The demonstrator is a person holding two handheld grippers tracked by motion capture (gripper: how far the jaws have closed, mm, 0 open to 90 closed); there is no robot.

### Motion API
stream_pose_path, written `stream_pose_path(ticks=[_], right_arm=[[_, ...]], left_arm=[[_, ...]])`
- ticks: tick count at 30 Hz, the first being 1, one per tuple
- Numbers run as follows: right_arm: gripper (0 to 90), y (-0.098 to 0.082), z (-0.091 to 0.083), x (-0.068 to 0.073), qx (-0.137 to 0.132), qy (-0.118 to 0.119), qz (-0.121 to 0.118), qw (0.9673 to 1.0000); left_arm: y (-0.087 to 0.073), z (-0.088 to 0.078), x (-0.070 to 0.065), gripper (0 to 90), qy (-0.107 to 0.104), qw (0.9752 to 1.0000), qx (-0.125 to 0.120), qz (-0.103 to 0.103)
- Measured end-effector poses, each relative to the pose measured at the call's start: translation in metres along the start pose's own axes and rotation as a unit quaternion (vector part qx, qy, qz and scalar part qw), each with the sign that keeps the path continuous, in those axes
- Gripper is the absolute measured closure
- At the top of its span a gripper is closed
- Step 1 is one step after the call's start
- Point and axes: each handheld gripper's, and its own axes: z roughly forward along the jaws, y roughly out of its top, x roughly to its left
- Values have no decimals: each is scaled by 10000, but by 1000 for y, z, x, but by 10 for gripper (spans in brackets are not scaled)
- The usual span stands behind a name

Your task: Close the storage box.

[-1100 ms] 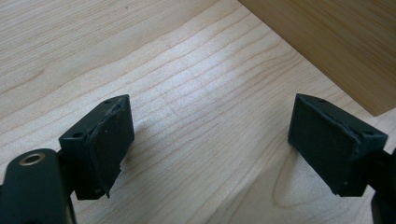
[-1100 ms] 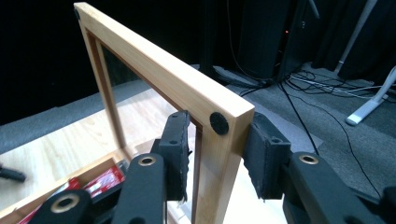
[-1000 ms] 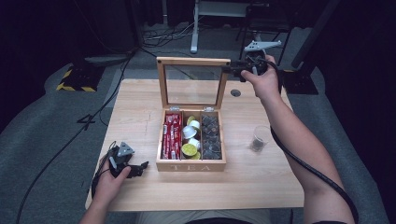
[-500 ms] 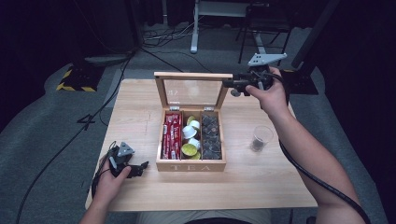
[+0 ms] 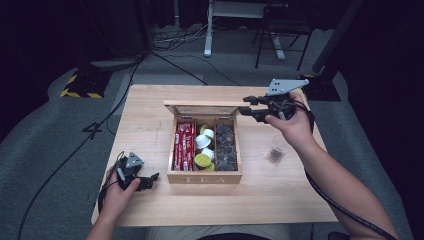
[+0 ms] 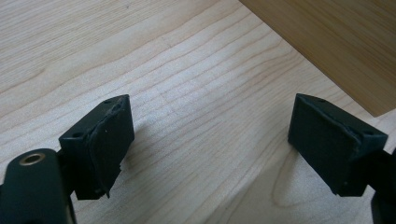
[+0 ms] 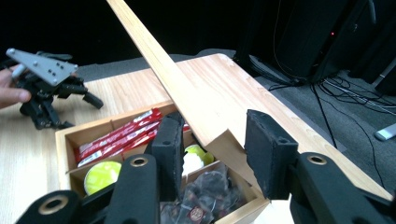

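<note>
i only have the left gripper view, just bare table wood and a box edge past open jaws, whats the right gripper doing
observer: the right gripper has a corner of the pale wooden hinged lid between its jaws. They have just been opening, and the pads do not look pressed on the lid.
operator: so is the box shut yet
observer: no, the lid leans at a slant, partway over the light wooden tea box. The red sachets, the white and green pods and the dark tea bags show under it.
</note>
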Motion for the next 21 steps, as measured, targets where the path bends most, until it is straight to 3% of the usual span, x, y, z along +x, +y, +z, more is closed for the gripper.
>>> stream_pose_path(ticks=[12,21], right_arm=[[534,-27,1,38,121,-117,-395,9991],[505,-45,1,56,112,-293,-604,9977]], left_arm=[[0,0,0,148,1,10000,-3,-7],[1,1,0,135,21,10000,15,6]])
